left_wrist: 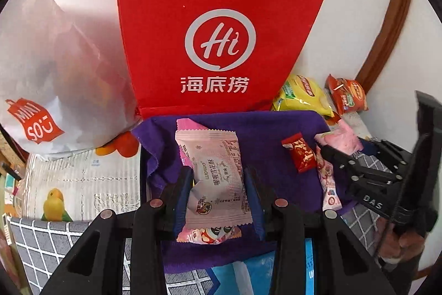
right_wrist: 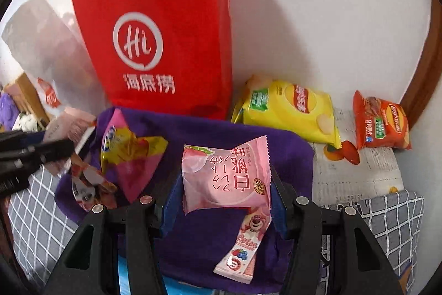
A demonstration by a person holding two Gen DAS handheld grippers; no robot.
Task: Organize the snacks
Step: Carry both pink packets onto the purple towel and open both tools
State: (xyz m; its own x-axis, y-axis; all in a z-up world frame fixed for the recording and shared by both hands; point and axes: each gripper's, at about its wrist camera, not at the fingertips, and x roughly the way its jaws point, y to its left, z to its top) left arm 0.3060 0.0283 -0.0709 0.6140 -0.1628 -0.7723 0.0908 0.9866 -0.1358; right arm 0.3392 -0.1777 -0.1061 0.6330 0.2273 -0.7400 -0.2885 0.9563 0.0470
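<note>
Left gripper (left_wrist: pixel 218 192): fingers pinching a pale pink snack packet (left_wrist: pixel 214 181), held above the purple cloth (left_wrist: pixel 265 129). Right gripper (right_wrist: pixel 223 184): fingers pinching a pink peach packet (right_wrist: pixel 223 176), also over the purple cloth, a pink bear-print stick packet (right_wrist: pixel 243 248) lying on the cloth just below it. Red paper bag (left_wrist: pixel 215 26) stands upright directly behind the cloth, against the white wall. Right of the bag: yellow chip bag (right_wrist: pixel 290 109), then orange chip bag (right_wrist: pixel 382 126). Small red candy (left_wrist: pixel 299 154) lies on the cloth. White shopping bag (left_wrist: pixel 49 68) left of the red bag.
</note>
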